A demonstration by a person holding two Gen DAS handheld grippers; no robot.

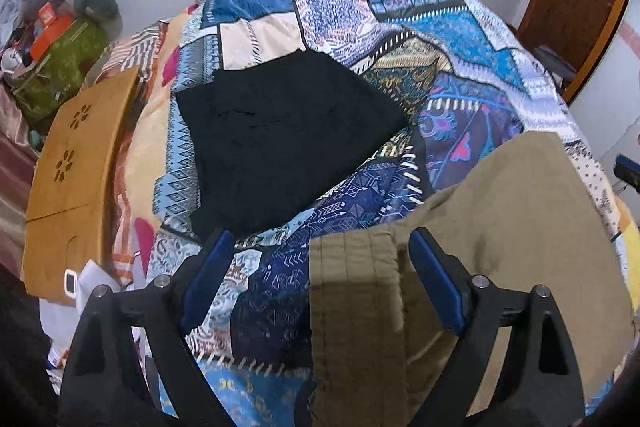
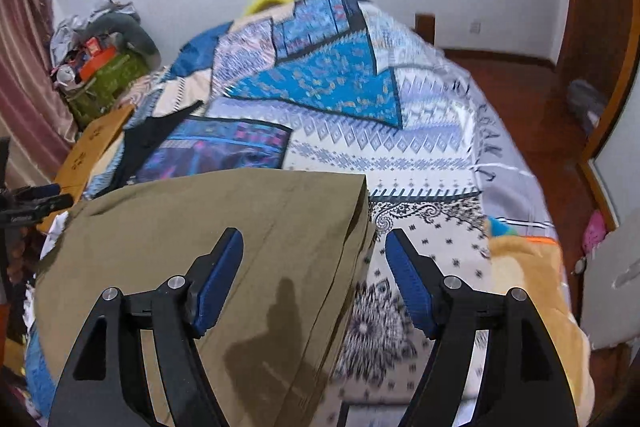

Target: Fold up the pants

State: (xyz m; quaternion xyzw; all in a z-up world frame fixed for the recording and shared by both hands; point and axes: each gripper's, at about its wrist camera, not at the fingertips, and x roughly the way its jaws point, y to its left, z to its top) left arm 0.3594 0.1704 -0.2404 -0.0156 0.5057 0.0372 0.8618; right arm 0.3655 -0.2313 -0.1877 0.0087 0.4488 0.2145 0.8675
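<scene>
I am holding both sets of blue pads wide apart, gripping nothing: the left gripper (image 1: 320, 275) is hanging over the stitched waistband end of the khaki pants (image 1: 500, 247), the right gripper (image 2: 314, 267) straddling their folded right-hand edge. The pants (image 2: 224, 239) are lying on the near part of the patchwork bedspread (image 2: 400, 155), already doubled into a thick, fairly smooth slab. For the next fold, I judge I should pinch every layer at each corner together and lift evenly, so the edges stay aligned. A dark folded garment (image 1: 288, 135) is lying further up the bed.
</scene>
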